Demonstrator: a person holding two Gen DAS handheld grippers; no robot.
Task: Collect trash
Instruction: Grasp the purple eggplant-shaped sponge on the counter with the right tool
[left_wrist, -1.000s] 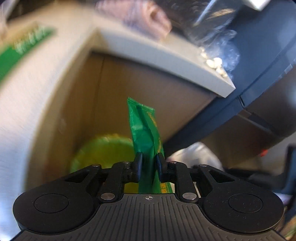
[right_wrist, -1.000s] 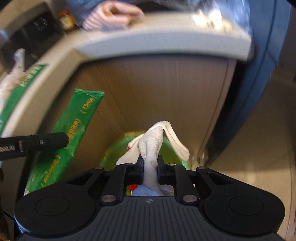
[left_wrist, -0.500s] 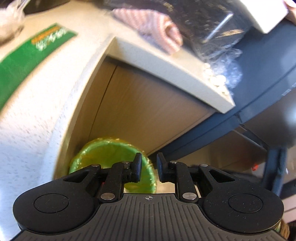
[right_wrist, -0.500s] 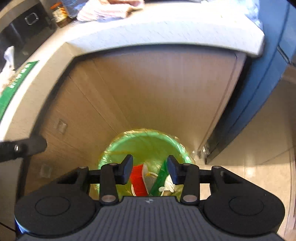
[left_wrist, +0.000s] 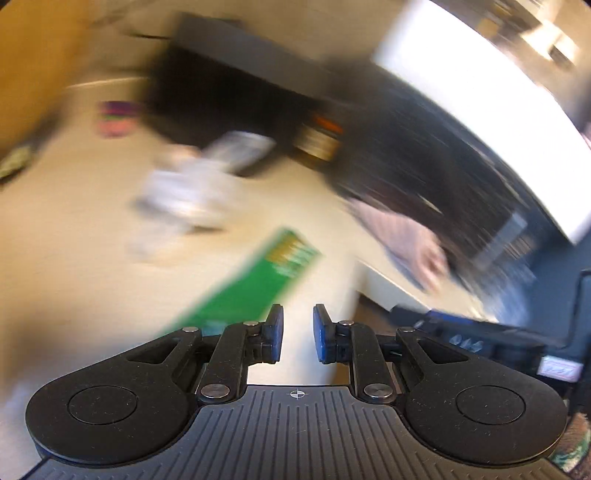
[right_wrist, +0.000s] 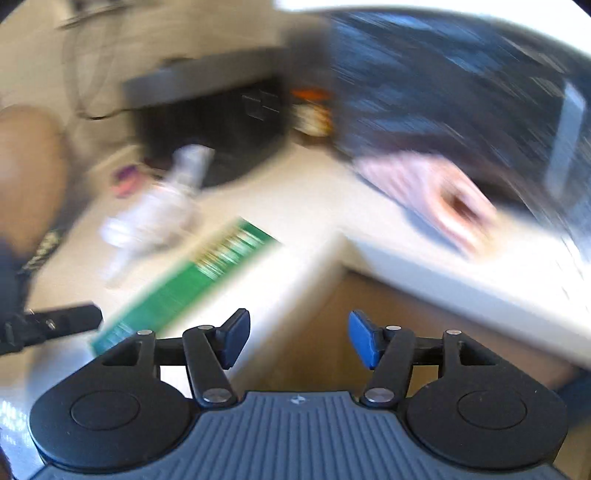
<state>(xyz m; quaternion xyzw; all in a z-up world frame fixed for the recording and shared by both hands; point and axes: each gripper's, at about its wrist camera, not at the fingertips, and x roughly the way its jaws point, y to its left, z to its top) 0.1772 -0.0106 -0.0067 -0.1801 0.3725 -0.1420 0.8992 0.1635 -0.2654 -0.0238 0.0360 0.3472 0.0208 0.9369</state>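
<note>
Both grippers are empty over the pale table (left_wrist: 74, 280). Left gripper (left_wrist: 298, 338) has its jaws a narrow gap apart with nothing between them, only bare table showing through. Right gripper (right_wrist: 299, 339) has its jaws opening, already wide, and nothing sits between them either; past them lies the table edge and the brown cabinet front (right_wrist: 332, 332) below it.

Trash left to collect lies on the table ahead. A long green wrapper (left_wrist: 255, 284) lies flat, running diagonally, its near end just beyond the left gripper's left finger; in the right view it (right_wrist: 192, 280) sits left of the gripper, near the table edge. Beyond it is a crumpled white heap (left_wrist: 184, 192), probably tissue or plastic, too blurred to name, apart from the wrapper. A small pink and purple thing (left_wrist: 118, 118) lies farther back, near a dark boxy appliance (left_wrist: 221, 99).

A striped cloth (right_wrist: 424, 192) lies to the right beside a dark crinkled bag (right_wrist: 461, 92); whether either counts as trash I cannot tell.

Both views are heavily smeared, so fine detail is lost. Judging by the layout, the wrapper is the closest pick for the left gripper, since it lies almost in line with its fingers; being flat on the table, it may need a pinch at an end. The right gripper's widening jaws would suit the bulkier white heap.
</note>
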